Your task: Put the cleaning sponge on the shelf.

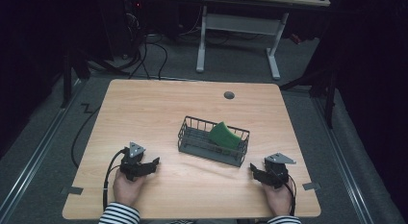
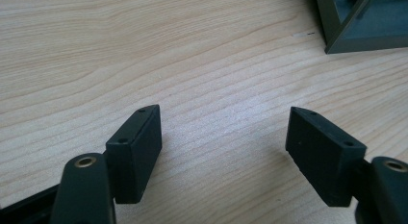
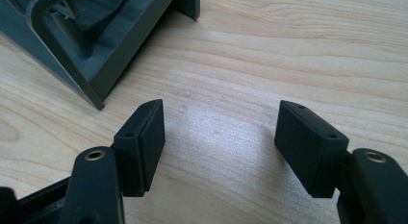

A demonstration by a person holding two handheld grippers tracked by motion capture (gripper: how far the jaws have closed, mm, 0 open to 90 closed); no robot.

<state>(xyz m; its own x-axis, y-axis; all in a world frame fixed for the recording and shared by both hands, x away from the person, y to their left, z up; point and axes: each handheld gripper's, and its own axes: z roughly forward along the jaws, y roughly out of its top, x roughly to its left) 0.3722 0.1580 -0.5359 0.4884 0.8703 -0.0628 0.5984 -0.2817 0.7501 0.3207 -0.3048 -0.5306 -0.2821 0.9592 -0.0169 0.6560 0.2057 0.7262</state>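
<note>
High view, grey wire basket [image 1: 192, 144] mid-table, green sponge [image 1: 224, 135] leaning inside at its right end, left gripper [image 1: 155, 162] resting near the basket's left, right gripper [image 1: 252, 168] just off its right corner, both jaws wide apart, gripping nothing.

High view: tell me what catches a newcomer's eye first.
The green sponge stands out, leaning tilted inside the dark wire basket at the middle of the wooden table. Next come the two black grippers at the near edge, the left gripper and the right gripper, each resting beside the basket with open, empty jaws.
</note>
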